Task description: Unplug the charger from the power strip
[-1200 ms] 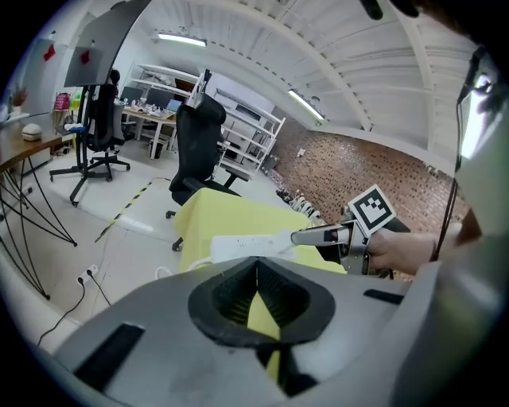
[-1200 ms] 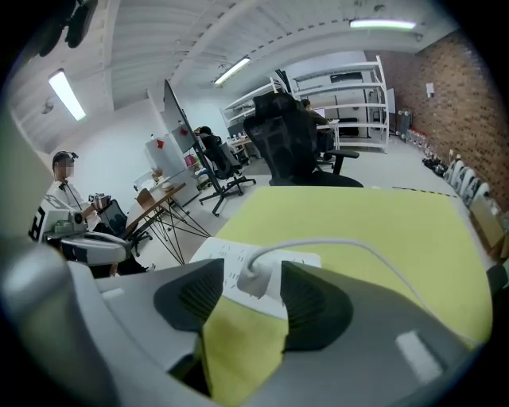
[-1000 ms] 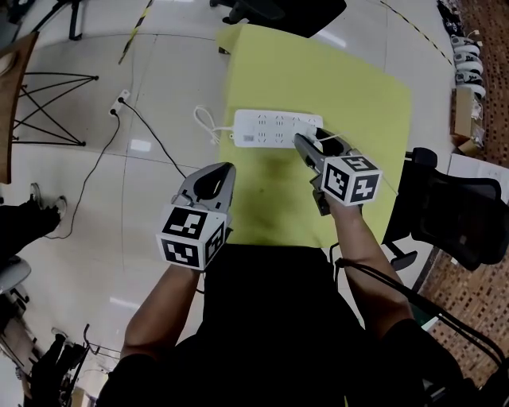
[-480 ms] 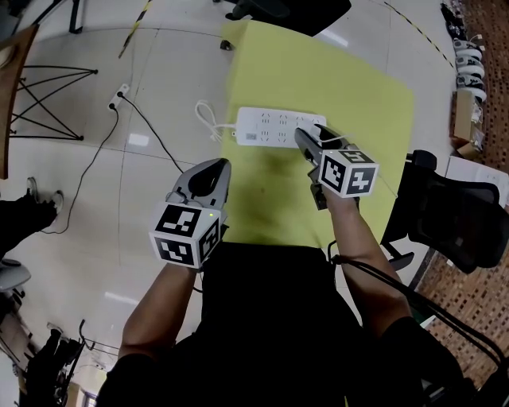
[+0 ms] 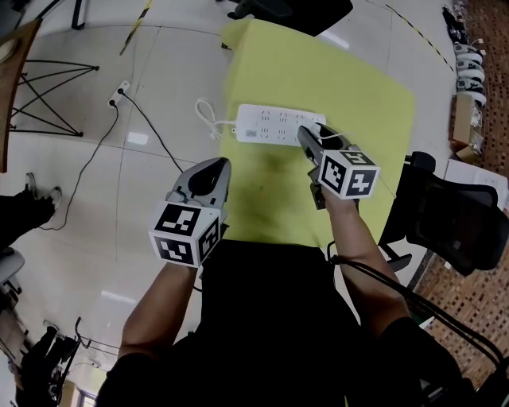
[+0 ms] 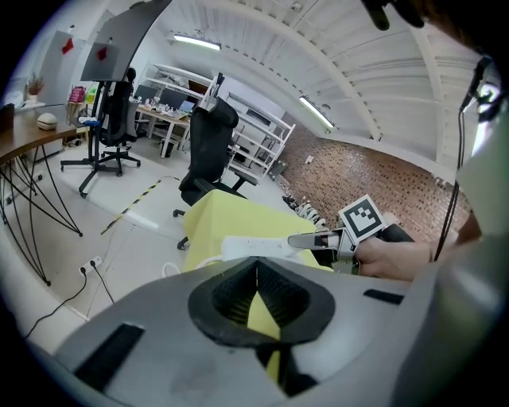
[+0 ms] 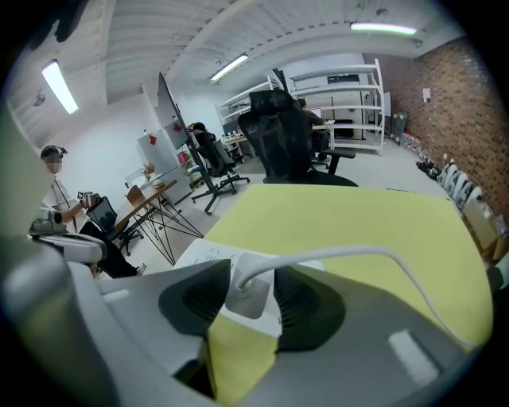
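Note:
A white power strip (image 5: 270, 127) lies on the yellow table (image 5: 318, 71). The white charger (image 7: 248, 298) sits plugged in at its right end, and its white cable (image 7: 342, 256) arcs off to the right. My right gripper (image 5: 306, 133) reaches down over that end. Its jaws are closing with the charger between the pads (image 7: 296, 300), which stand close on either side without visibly pressing. My left gripper (image 5: 216, 165) hovers shut and empty over the table's near left edge, short of the strip (image 6: 254, 248).
The strip's own cord (image 5: 208, 123) loops off the table's left edge. A black cable and plug (image 5: 119, 102) lie on the floor at left. A black office chair (image 5: 453, 215) stands right of the table, another (image 5: 286, 12) beyond it. A person (image 7: 60, 191) sits far left.
The right gripper's jaws have narrowed around the charger. Both hands have stayed where they were.

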Tool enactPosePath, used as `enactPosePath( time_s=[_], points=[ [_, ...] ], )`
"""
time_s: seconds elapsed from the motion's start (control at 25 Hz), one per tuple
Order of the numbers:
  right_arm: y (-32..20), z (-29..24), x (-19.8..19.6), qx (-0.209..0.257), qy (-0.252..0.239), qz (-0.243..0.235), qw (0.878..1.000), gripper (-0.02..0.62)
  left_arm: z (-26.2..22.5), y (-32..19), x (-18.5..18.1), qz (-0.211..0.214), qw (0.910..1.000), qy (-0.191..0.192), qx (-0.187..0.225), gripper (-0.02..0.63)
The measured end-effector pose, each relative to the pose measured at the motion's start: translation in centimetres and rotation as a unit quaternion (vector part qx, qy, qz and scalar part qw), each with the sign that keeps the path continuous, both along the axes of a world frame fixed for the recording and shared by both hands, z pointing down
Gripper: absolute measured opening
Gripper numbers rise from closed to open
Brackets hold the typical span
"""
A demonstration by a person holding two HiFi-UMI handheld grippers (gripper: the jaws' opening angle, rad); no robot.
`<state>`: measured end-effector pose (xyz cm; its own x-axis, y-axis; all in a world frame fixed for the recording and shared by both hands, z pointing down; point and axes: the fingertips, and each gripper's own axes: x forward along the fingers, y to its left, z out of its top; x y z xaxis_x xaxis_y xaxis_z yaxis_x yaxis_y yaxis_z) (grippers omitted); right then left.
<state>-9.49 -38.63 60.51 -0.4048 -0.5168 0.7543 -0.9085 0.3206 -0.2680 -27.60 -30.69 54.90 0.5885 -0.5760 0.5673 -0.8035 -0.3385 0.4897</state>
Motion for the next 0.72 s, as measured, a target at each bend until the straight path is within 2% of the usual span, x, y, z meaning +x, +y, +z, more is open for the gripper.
enactPosePath(
  time_s=[0.4, 0.72],
  points=[
    [0.4, -1.9, 0.9, 0.031, 0.003, 0.004, 1.0, 0.144, -1.2, 1.2, 0.6, 0.001, 0.9999, -0.002, 0.013, 0.008],
    [2.3, -3.4, 2.6, 0.039, 0.002, 0.019, 0.999, 0.144, -2.3, 2.7, 2.2, 0.021, 0.9994, 0.003, 0.026, 0.008]
  ],
)
